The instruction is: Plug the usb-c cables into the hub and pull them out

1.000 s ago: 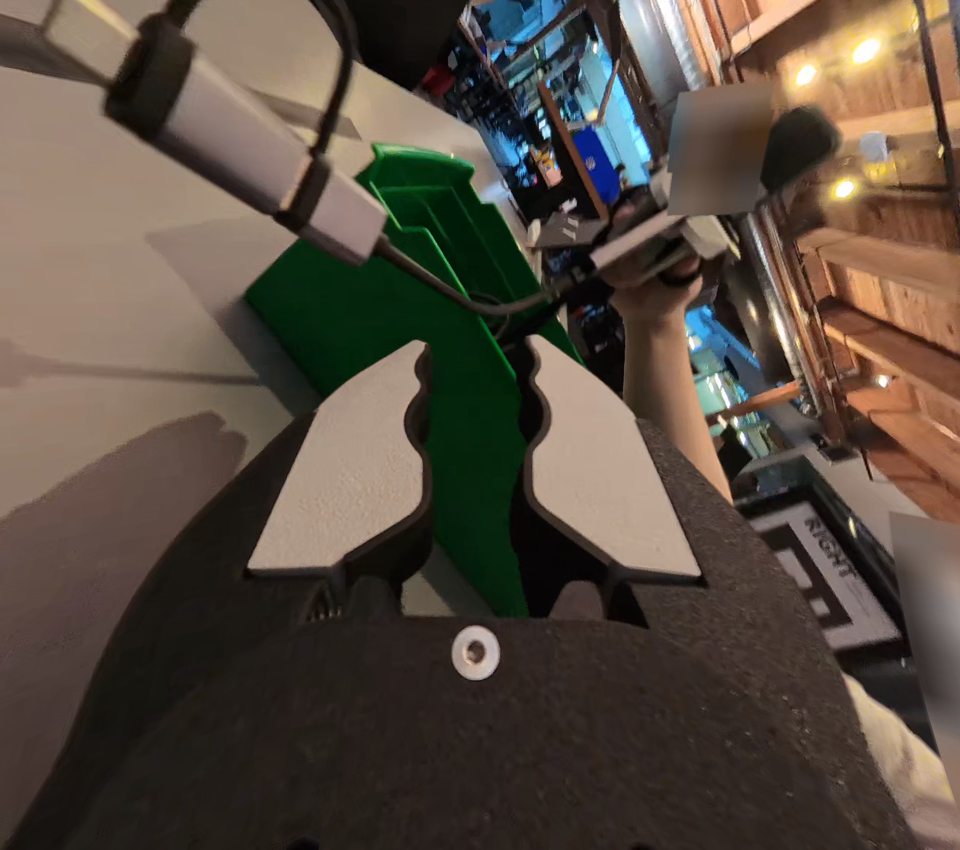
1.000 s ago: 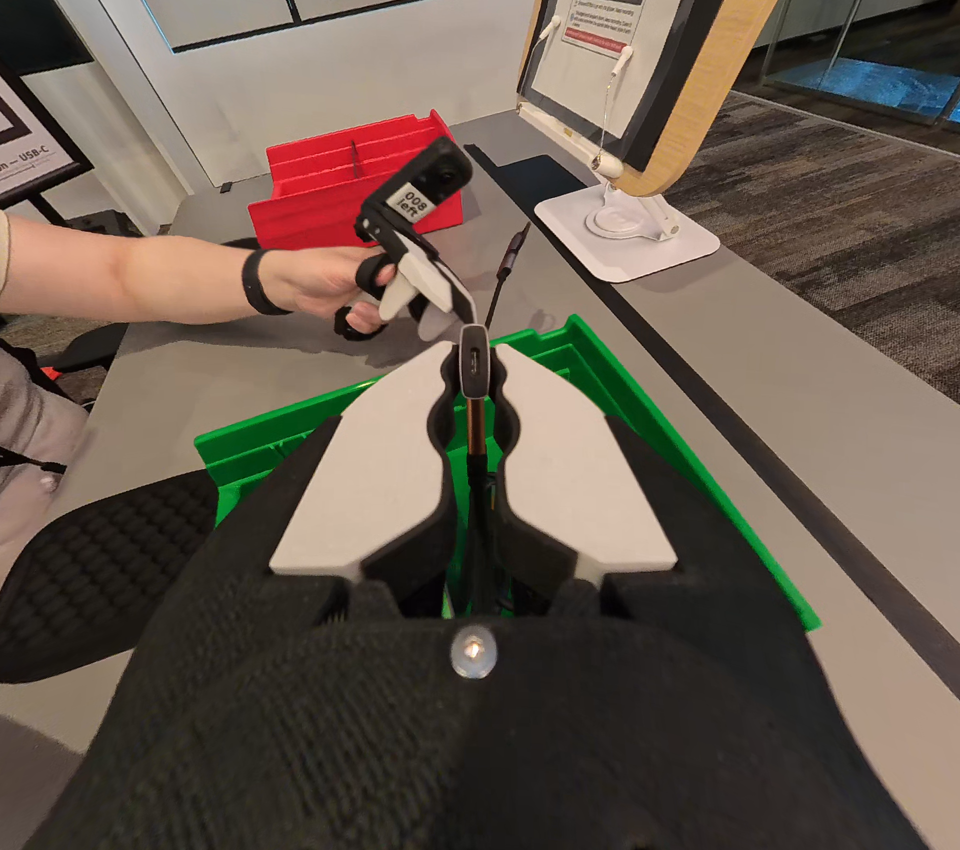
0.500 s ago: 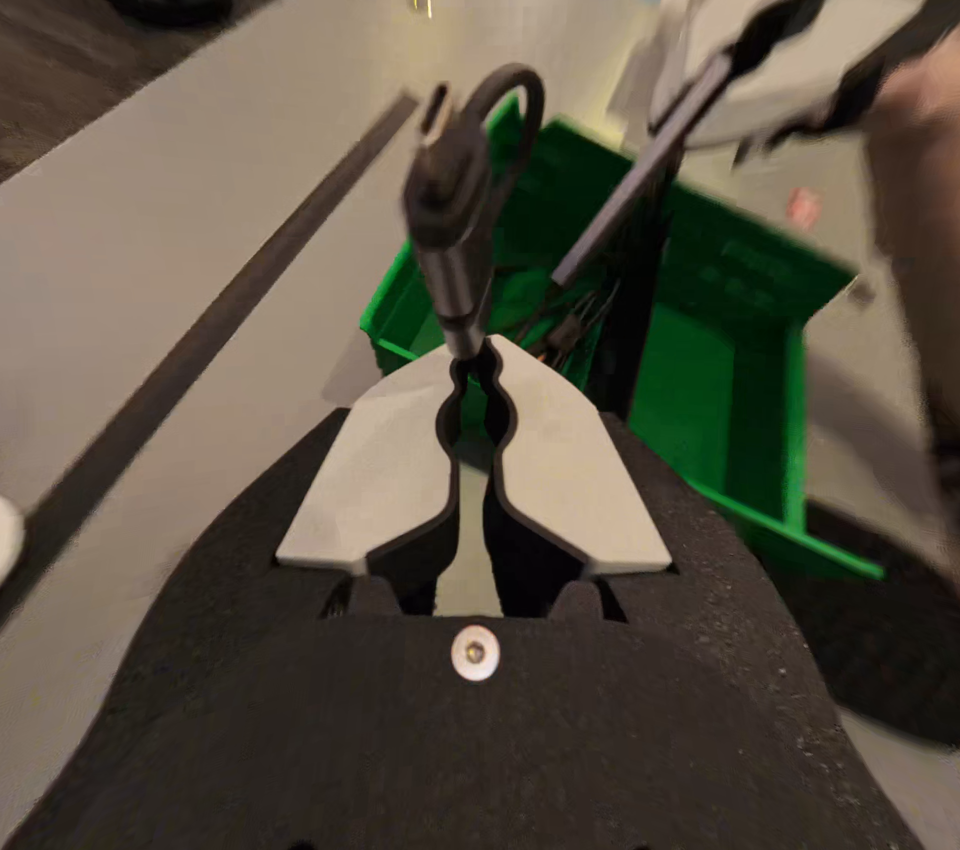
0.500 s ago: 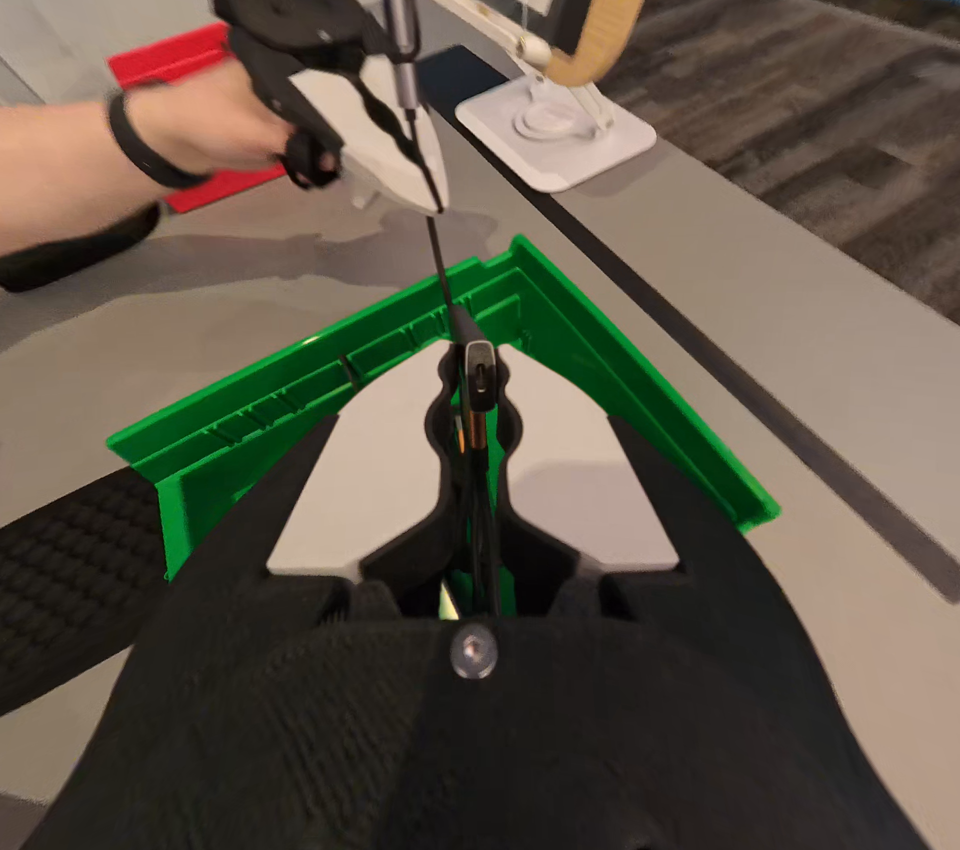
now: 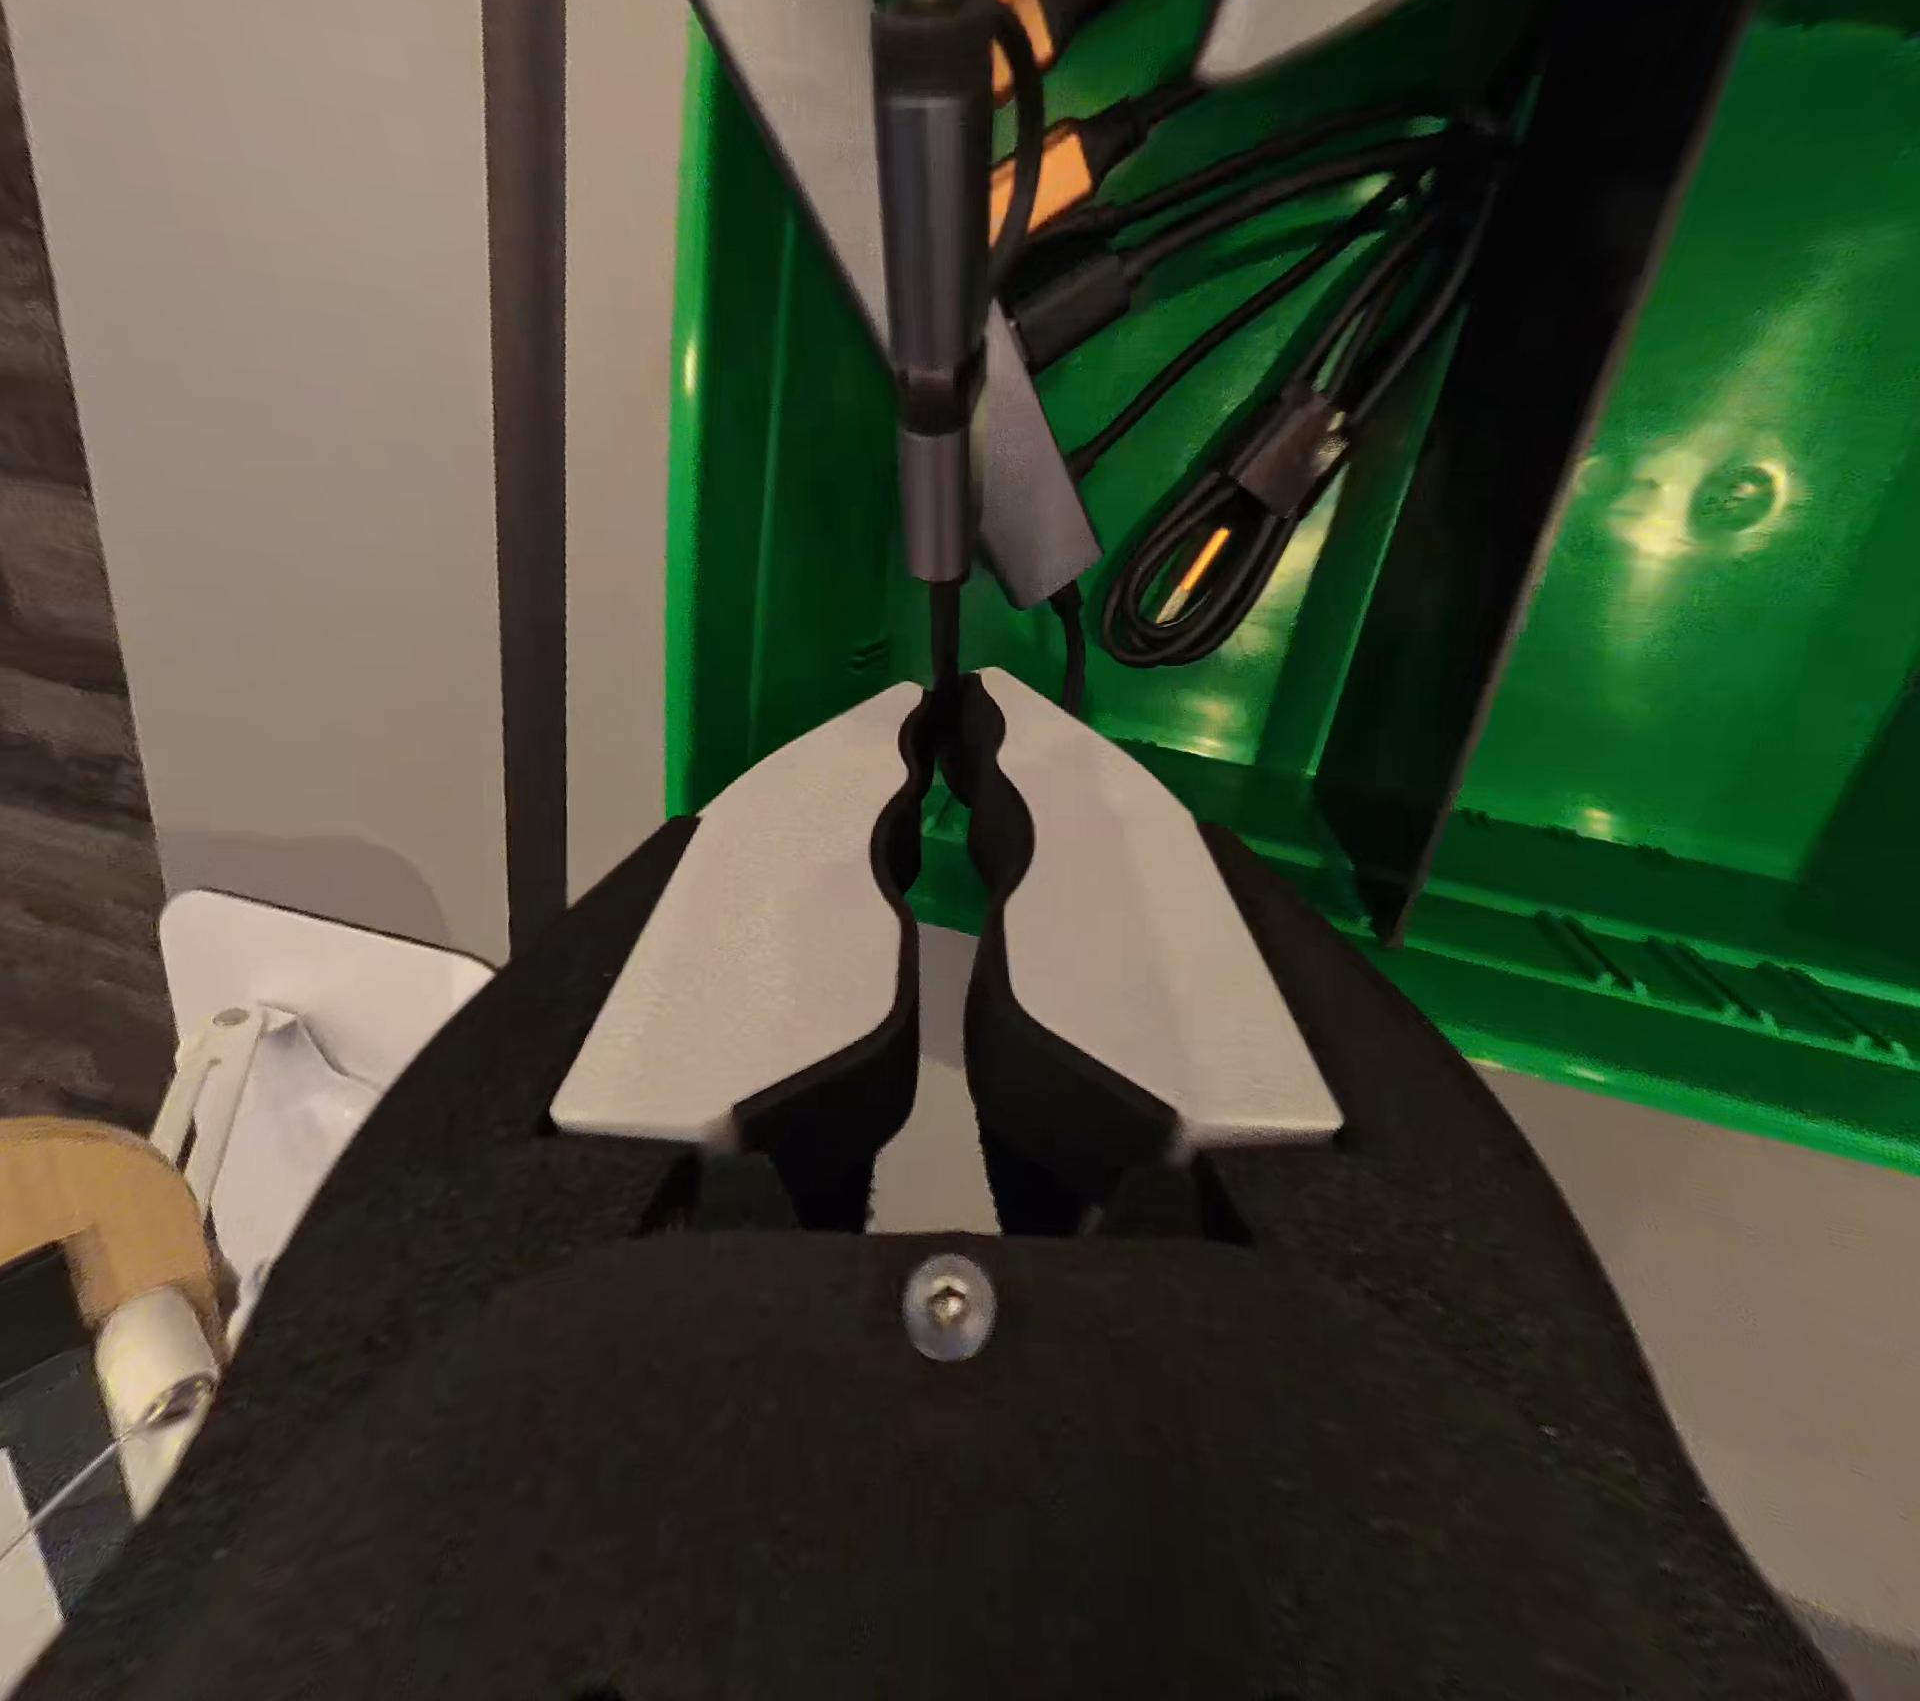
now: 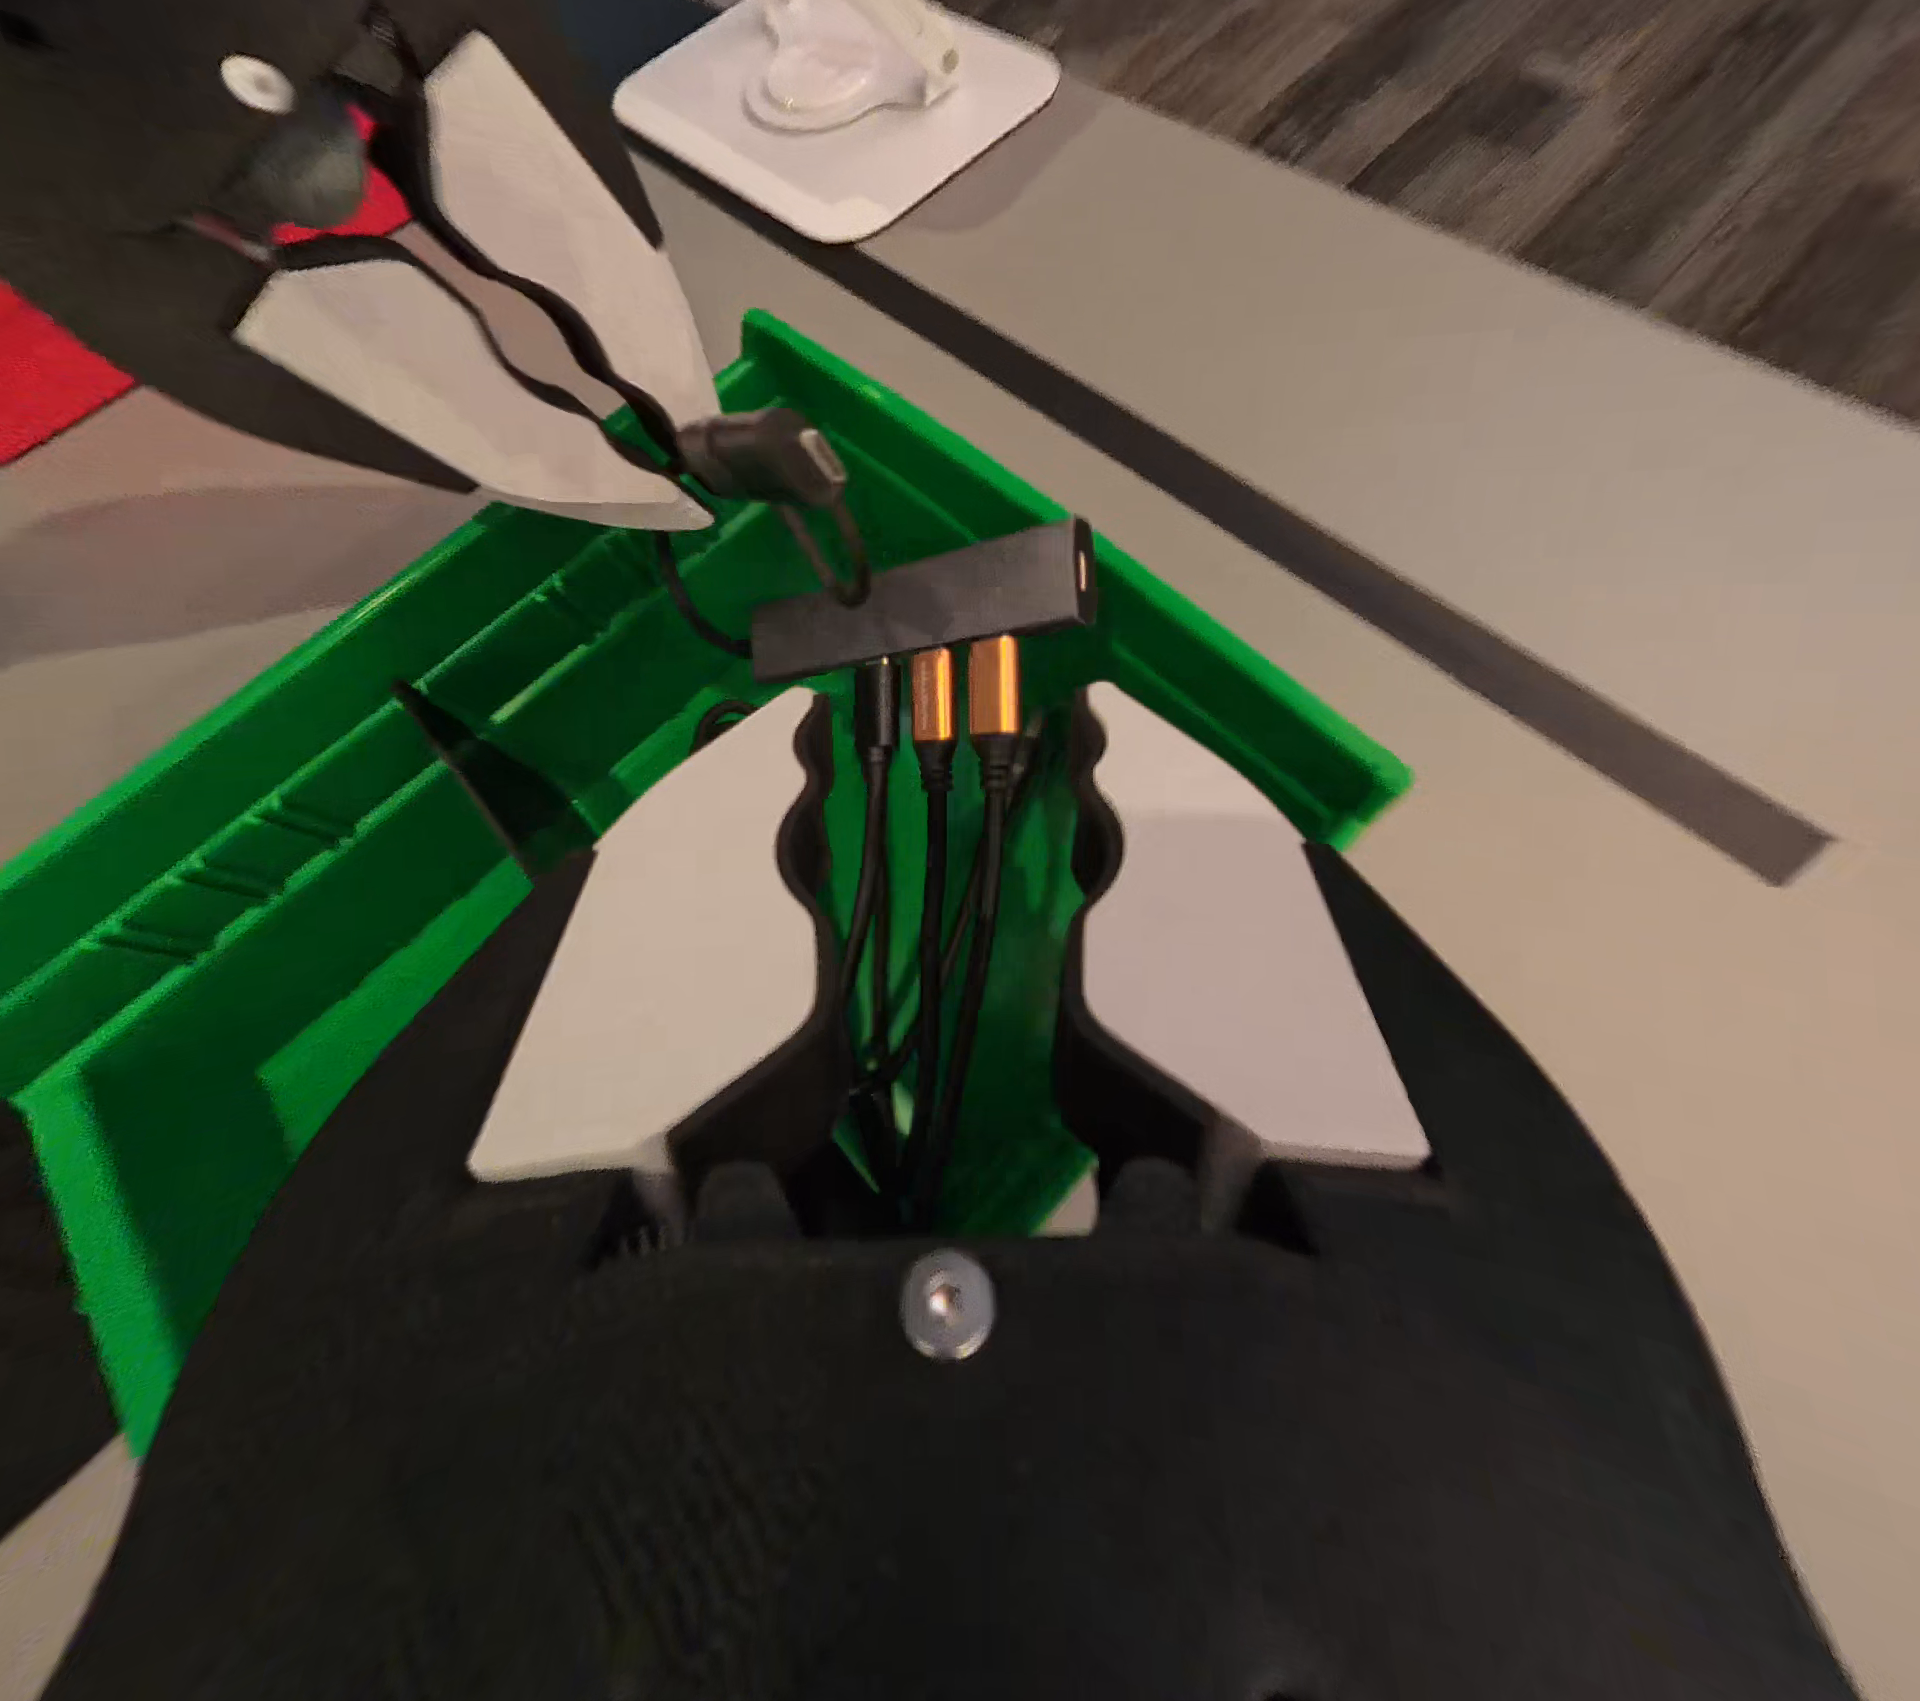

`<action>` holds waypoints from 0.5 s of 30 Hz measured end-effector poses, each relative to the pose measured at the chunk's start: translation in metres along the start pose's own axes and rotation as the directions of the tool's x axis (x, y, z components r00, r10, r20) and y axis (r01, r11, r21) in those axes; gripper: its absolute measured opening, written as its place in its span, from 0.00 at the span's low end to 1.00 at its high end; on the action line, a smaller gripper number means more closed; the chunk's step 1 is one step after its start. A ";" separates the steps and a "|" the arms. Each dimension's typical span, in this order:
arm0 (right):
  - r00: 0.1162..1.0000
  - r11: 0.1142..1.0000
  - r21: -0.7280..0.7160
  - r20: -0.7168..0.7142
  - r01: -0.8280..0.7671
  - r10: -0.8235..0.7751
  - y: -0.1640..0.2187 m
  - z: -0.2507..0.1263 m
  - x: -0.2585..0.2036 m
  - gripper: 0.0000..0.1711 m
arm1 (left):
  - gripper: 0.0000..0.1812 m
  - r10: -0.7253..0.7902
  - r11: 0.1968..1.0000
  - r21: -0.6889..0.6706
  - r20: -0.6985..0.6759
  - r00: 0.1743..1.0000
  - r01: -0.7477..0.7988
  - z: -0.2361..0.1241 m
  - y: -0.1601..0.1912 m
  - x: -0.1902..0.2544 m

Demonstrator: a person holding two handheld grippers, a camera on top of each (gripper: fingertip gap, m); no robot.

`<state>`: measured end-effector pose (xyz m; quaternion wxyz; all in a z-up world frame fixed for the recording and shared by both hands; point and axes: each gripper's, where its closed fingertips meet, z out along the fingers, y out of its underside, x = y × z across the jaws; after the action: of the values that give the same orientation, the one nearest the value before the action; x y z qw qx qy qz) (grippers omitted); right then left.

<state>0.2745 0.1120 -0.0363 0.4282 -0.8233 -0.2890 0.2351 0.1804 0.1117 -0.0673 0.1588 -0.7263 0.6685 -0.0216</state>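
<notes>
My left gripper (image 5: pixel 948 695) is shut on the thin black tail cable of the grey hub (image 5: pixel 1023 467), just below the cable's grey USB-C plug (image 5: pixel 930 249), which points away from me. The hub hangs or lies over the green bin (image 5: pixel 1662 301); I cannot tell which. In the right wrist view the hub (image 6: pixel 925 602) has a black plug and two orange plugs (image 6: pixel 992 685) in its side. My right gripper (image 6: pixel 951 701) is open, its fingers either side of those cables without gripping them. The left gripper (image 6: pixel 665 467) shows there at upper left.
Loose black cables (image 5: pixel 1247 508) lie coiled in the bin beside a black divider (image 5: pixel 1507 508). A white stand base (image 6: pixel 831 124) is on the grey table beyond a dark strip (image 6: pixel 1351 571). A red bin (image 6: pixel 42 384) is at far left. The tips of one gripper are about 10 cm away from the tips of the other.
My right gripper has opened and let go of the plug it held; three plugs now sit in the hub. My left gripper swung over the green bin, still holding the hub's cable.
</notes>
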 end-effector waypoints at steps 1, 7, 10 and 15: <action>1.000 0.999 0.041 -0.011 0.020 -0.020 -0.004 -0.007 0.001 0.27 | 0.02 -0.007 1.000 -0.024 0.007 1.000 0.007 0.004 0.002 -0.004; 0.998 0.987 0.152 0.007 0.061 -0.063 -0.032 -0.024 -0.014 0.18 | 0.02 0.009 0.982 -0.190 0.001 1.000 -0.008 0.025 0.011 -0.004; 0.994 0.994 0.013 -0.030 0.109 -0.109 -0.023 -0.006 -0.016 0.15 | 0.02 0.011 0.981 -0.196 0.015 1.000 -0.008 0.030 0.007 -0.005; 0.968 0.967 -0.240 -0.207 0.091 -0.143 0.003 0.030 0.010 0.11 | 0.13 0.006 0.988 -0.152 0.018 1.000 -0.003 0.030 0.003 -0.007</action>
<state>0.2632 0.1343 -0.0558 0.3735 -0.8696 -0.3127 0.0807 0.1841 0.1242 -0.0954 0.1090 -0.7349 0.6683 0.0365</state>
